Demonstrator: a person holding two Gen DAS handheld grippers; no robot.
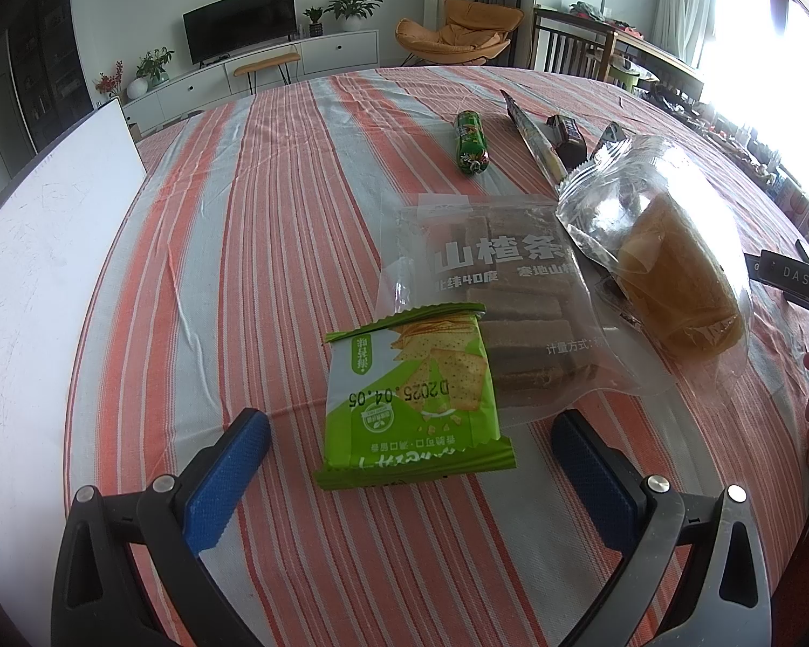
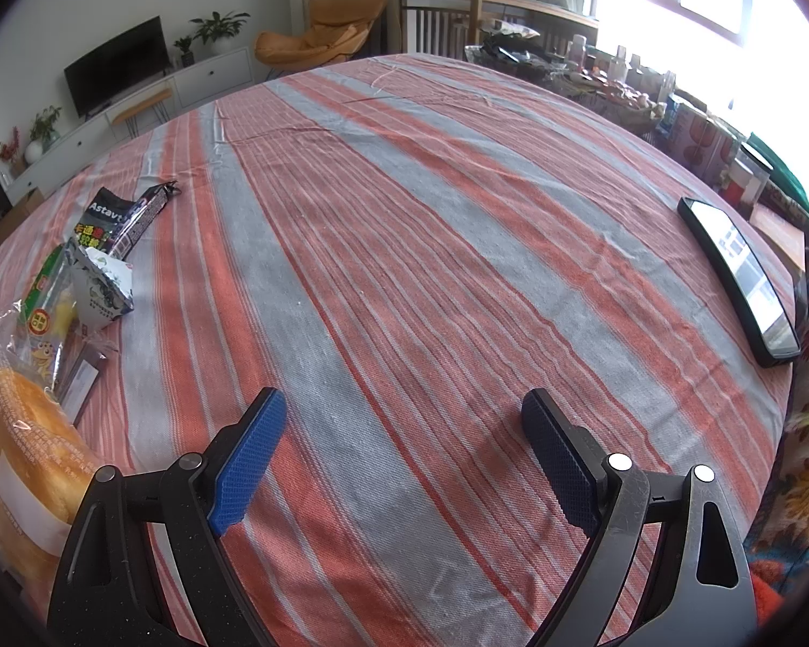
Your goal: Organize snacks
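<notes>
In the left wrist view my left gripper [image 1: 410, 431] is open, its blue pads on either side of a green cracker packet [image 1: 412, 393] lying on the striped tablecloth. Behind it lies a clear bag of brown hawthorn strips [image 1: 501, 291], a bagged bread loaf [image 1: 679, 275], a green sausage stick [image 1: 470, 143] and dark wrappers [image 1: 566, 140]. In the right wrist view my right gripper [image 2: 404, 415] is open and empty over bare cloth. The bread [image 2: 21, 431] and several small packets [image 2: 102, 280] lie at its left.
A white board [image 1: 54, 248] lies at the table's left edge. A black phone [image 2: 739, 269] lies near the table's right edge, with boxes and clutter [image 2: 701, 145] beyond it. The right gripper's body shows at the left view's right edge [image 1: 793, 280].
</notes>
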